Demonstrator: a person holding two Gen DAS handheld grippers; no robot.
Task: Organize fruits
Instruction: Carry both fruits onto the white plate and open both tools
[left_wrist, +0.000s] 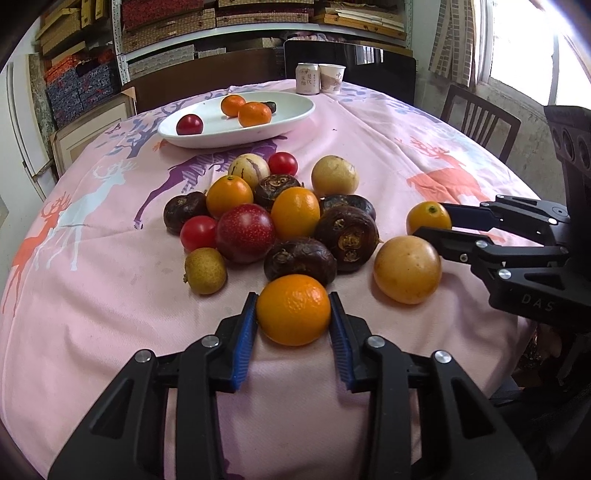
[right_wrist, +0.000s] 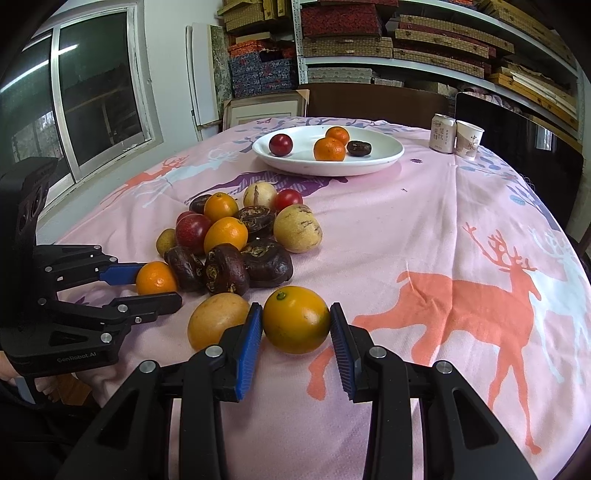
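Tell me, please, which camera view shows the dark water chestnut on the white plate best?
The right wrist view: the water chestnut lies unobstructed on the plate. In the left wrist view it only peeks out behind a tangerine.

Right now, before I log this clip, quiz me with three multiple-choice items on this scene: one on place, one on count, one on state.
1. Where does the can stand?
A. On the plate
B. Beside the paper cup
C. Among the heaped fruit

2. How many items lie on the white plate?
A. Two
B. Four
C. Six

3. What is the left gripper doing?
A. Closed on a mandarin
B. Gaping over bare cloth
C. Holding the can

Key: 1 B, they stand side by side at the table's far edge. 2 B, one red, two orange and one dark item. 3 A, both blue pads press its sides.
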